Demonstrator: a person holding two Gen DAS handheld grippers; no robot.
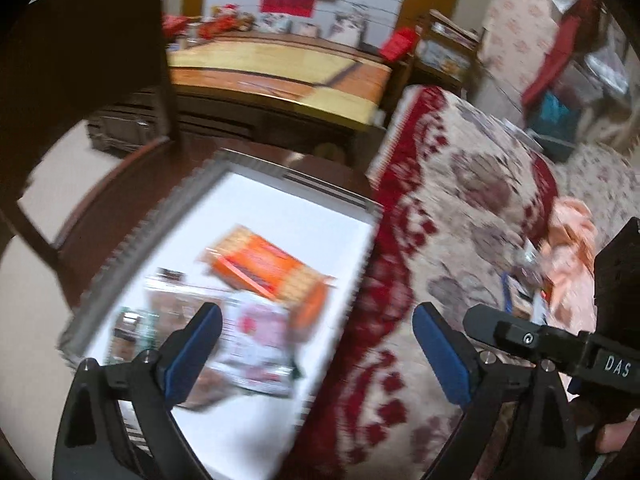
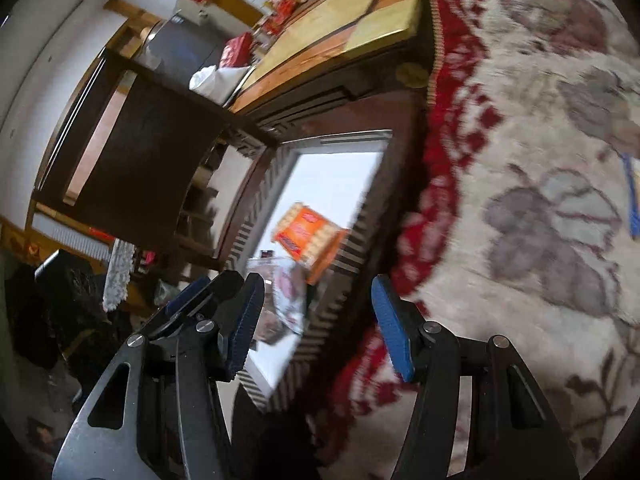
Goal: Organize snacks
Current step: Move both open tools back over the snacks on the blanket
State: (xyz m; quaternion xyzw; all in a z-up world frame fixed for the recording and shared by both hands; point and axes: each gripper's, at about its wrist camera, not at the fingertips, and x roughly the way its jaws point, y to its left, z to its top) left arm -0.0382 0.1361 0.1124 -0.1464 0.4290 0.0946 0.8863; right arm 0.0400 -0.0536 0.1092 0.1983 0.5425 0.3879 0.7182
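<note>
left gripper (image 1: 316,344) fingers wide, empty | right gripper (image 2: 316,320) fingers half-open, empty | orange snack box (image 1: 272,268) in white tray (image 1: 288,204) just ahead | risk: blurry swing, could clip tray rim

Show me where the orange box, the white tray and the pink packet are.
orange box (image 1: 264,270): left wrist view, on its top face.
white tray (image 1: 280,208): left wrist view, on its bare floor.
pink packet (image 1: 256,344): left wrist view, on its front.
</note>
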